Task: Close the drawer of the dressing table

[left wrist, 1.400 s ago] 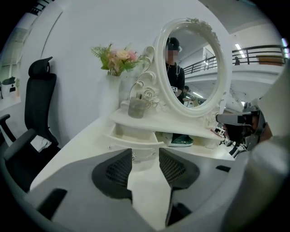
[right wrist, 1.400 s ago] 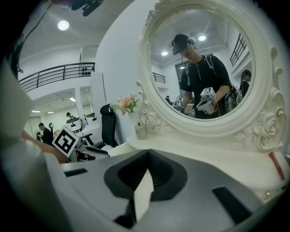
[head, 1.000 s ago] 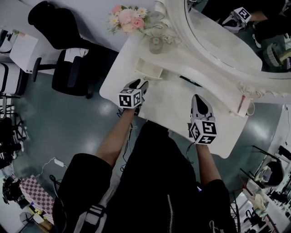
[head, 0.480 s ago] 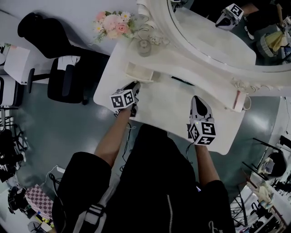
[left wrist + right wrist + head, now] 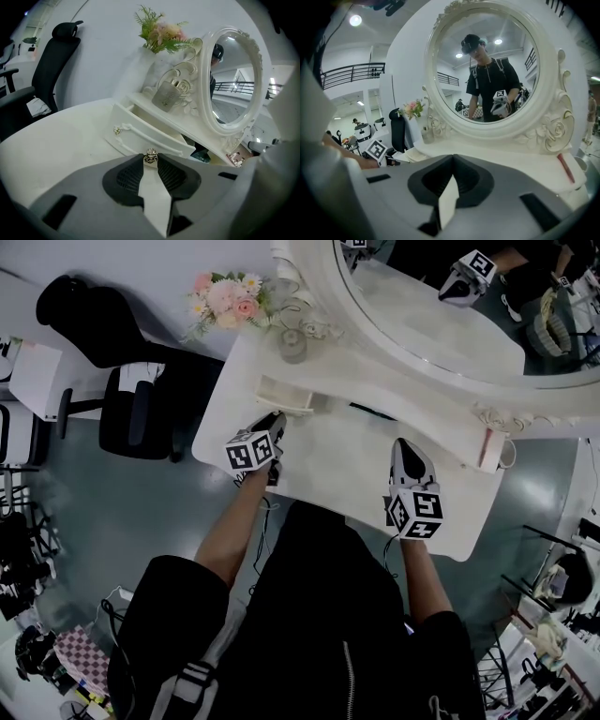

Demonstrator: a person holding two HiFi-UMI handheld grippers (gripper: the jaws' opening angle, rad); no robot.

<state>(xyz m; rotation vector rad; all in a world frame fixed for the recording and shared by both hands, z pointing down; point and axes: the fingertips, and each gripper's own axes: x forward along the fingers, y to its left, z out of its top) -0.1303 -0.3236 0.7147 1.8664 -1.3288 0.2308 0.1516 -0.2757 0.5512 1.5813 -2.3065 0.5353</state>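
Our left gripper [image 5: 274, 420] has just been closing and pinches the knob [image 5: 151, 157] of the drawer [image 5: 140, 137]. Our right gripper [image 5: 407, 442] is pressed together, empty.

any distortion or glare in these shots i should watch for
Left gripper view: fisheye with dark corners; the drawer knob and drawer are sharp. Right gripper view: ceiling lights make bright spots in the mirror. Head view: the white tabletop looks washed out, and straight lines bend near the frame's edges.
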